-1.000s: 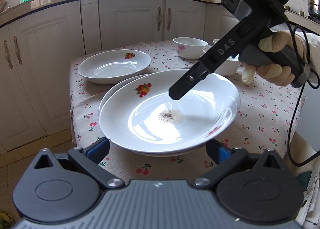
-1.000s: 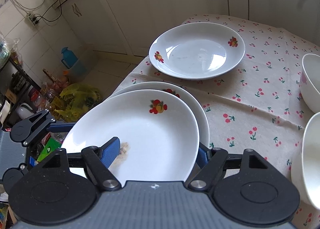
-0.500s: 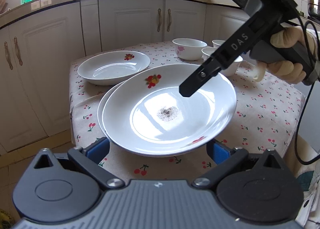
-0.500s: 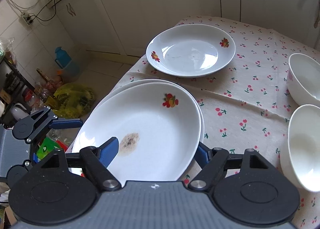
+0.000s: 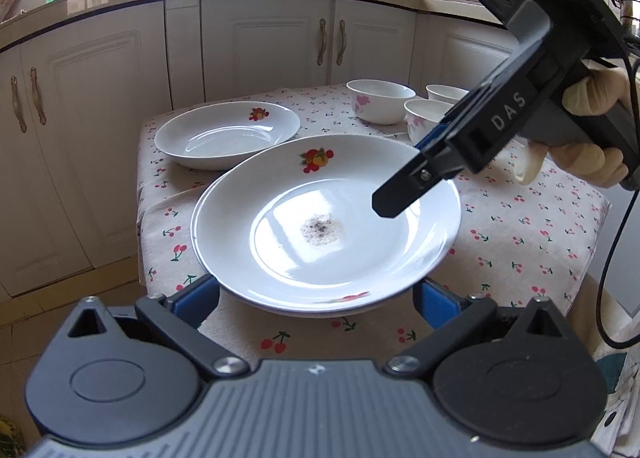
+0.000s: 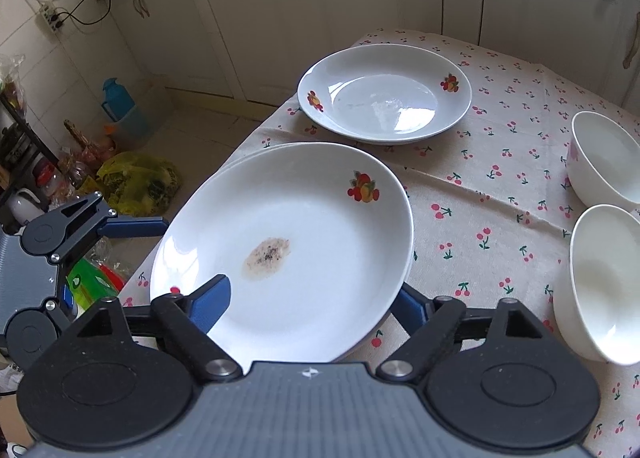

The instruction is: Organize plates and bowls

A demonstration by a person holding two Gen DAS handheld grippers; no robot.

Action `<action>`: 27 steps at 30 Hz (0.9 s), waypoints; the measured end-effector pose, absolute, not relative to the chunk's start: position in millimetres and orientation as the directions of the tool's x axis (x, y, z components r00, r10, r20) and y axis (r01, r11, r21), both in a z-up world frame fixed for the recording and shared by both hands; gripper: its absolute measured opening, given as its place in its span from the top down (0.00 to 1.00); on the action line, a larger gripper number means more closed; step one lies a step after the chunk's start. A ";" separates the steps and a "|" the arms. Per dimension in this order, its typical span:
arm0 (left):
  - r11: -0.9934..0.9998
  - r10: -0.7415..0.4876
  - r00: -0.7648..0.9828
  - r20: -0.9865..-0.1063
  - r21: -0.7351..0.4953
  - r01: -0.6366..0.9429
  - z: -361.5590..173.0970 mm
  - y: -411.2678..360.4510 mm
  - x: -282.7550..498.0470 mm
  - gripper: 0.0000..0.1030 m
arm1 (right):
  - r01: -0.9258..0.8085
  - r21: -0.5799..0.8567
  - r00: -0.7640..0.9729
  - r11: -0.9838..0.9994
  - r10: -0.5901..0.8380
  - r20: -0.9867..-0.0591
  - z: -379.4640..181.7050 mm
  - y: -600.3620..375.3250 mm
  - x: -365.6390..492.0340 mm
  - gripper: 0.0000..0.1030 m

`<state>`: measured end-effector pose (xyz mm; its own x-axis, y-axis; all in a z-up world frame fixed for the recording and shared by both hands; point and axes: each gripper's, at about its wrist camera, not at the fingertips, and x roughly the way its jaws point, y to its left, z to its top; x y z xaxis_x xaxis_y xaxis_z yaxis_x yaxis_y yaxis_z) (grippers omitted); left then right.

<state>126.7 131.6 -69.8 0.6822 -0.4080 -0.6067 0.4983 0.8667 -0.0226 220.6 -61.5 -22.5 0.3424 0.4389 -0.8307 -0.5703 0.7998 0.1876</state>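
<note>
Now the top plate [image 5: 326, 218] sits on a second plate, of which only a rim sliver shows, at the near-left corner of the cherry-print tablecloth [image 5: 520, 242]; it holds just a brown, speckled stain [image 5: 322, 229] at its centre; nothing else in it. Beyond it lies a third plate [image 5: 227, 134], empty, w/ fruit decals. Three white bowls [image 5: 380, 100] stand near the far-right edge, all empty as far as can be seen.

Vs a second ago: the top plate was tilted and off-centre over the lower one; it now lies flat, nearly covering it.

Right gripper [image 6: 308, 302]: jaws opening, wide, one blue finger over the plate's rim, one below it, pads not pressing. Left gripper [image 5: 316, 296]: jaws spread wide either side of the plates' near edge, gripping nothing.
</note>
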 end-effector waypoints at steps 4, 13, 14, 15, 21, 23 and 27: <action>0.868 -0.409 0.676 -0.613 -0.033 0.495 -71.9 130.4 128.2 0.01 | -0.568 0.170 0.348 0.805 0.422 -0.837 -25.3 -61.1 218.2 0.09; 0.880 -0.410 0.687 -0.600 -0.063 0.471 -66.2 129.8 123.6 0.01 | -0.559 0.184 0.368 0.808 0.441 -0.818 -26.2 -68.5 210.1 0.00; 0.883 -0.410 0.690 -0.597 -0.069 0.465 -64.2 130.2 122.6 0.01 | -0.557 0.186 0.376 0.809 0.446 -0.812 -25.7 -70.3 207.2 0.00; 0.887 -0.405 0.696 -0.594 -0.071 0.455 -62.0 130.2 121.2 0.01 | -0.553 0.182 0.388 0.813 0.445 -0.807 -25.2 -71.5 204.8 0.00; 0.904 -0.376 0.729 -0.572 -0.053 0.424 -49.9 123.4 108.0 0.01 | -0.542 0.071 0.523 0.838 0.402 -0.752 -19.9 -77.9 180.0 0.00; 0.908 -0.367 0.737 -0.567 -0.046 0.417 -47.3 119.8 104.6 0.01 | -0.529 0.050 0.560 0.847 0.393 -0.729 -16.6 -79.9 172.7 0.00; 0.915 -0.363 0.750 -0.553 -0.059 0.400 -41.9 116.0 99.0 0.01 | -0.499 0.017 0.621 0.867 0.371 -0.691 -10.2 -83.9 160.1 0.00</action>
